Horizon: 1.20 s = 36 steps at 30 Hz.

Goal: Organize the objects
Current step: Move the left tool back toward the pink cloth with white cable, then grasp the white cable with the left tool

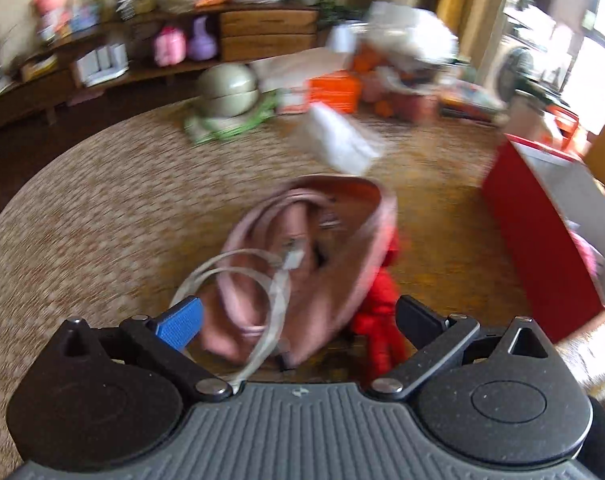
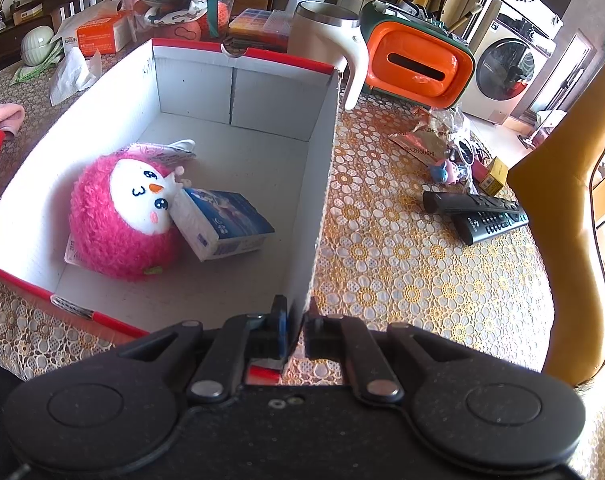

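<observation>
While right gripper (image 2: 296,326) pinches near right wall of the box (image 2: 322,184), jaws pressed together on the cardboard | left gripper (image 1: 298,320) spread wide, nothing between pads | pink bag (image 1: 302,248), white cable (image 1: 262,280), red toy (image 1: 376,316) on table just beyond it, left of box | pink plush (image 2: 118,216), tissue pack (image 2: 222,220) inside box.

The left tool (image 1: 298,320) angled downward, jaws spread wide and empty; the right tool (image 2: 298,328) stood pinched nearly closed.
</observation>
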### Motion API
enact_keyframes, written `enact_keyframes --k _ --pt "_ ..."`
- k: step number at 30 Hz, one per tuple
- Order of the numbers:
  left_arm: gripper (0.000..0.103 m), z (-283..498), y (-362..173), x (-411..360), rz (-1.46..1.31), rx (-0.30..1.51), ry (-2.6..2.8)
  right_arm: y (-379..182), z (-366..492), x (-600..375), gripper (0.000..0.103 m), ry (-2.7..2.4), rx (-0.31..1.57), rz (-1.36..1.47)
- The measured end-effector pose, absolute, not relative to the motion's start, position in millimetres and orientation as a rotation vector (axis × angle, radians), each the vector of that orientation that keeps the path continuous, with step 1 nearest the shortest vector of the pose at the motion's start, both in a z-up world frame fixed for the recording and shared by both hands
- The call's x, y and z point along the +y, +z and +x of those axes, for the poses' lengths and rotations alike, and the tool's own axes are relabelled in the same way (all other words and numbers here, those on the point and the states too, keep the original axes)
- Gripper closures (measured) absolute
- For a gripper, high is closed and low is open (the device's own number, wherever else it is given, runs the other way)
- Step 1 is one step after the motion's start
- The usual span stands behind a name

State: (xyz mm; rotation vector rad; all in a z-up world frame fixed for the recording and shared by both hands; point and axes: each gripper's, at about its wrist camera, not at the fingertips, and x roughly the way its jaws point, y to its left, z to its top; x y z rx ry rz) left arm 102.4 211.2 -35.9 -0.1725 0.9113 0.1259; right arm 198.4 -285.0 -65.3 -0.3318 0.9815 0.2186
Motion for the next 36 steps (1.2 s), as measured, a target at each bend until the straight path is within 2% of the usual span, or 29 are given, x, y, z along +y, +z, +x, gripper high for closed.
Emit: enact_keyframes --k 12,25,31,34,36 --pt "0.0 103 -85 280 -0.24 1.004 0.316 -66 198 -286 0.096 0.216 0.983 -0.335" --pt "0.003 113 -118 291 -0.179 1.089 0.38 -67 198 -287 0.095 0.215 0.984 -0.336" --pt "0.013 118 -123 292 -0.199 1.088 0.365 -67 197 -287 0.095 0.215 0.984 -0.337" --pt "0.03 118 -122 294 -0.236 1.078 0.332 -67 198 -286 0.095 0.215 0.984 -0.337" --pt "0.052 117 -121 294 -0.277 1.072 0.304 -67 198 -286 0.095 0.214 0.984 -0.336"
